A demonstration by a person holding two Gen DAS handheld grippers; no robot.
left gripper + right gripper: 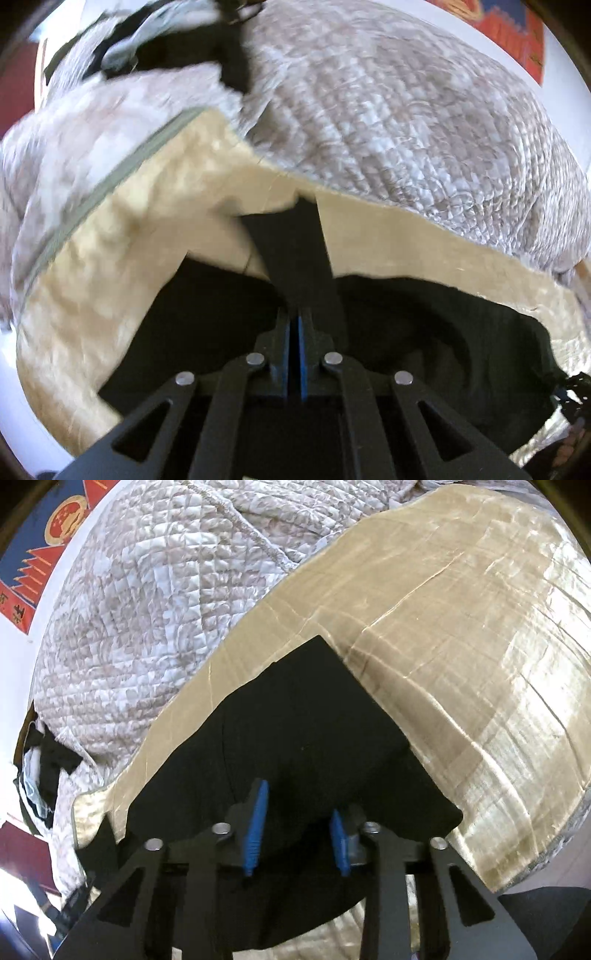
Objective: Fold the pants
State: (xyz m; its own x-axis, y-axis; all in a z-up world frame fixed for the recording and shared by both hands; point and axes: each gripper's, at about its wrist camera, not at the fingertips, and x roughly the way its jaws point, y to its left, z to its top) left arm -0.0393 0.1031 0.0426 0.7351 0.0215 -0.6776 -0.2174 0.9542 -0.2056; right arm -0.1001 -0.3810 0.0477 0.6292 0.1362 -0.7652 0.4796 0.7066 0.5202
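The black pants (424,332) lie on a beige velvet blanket (129,240) on the bed. My left gripper (294,354) is shut on the pants; a strip of black fabric runs up from between its blue pads. In the right wrist view the pants (295,731) lie as a flat dark slab on the beige blanket (461,646). My right gripper (297,834) is open just over the near edge of the pants, blue pads apart, nothing between them.
A quilted grey-and-white bedspread (388,110) covers the bed beyond the blanket and shows in the right wrist view (129,627) too. A heap of dark and light clothes (147,48) lies at the far side. A red-and-blue wall hanging (44,546) is behind the bed.
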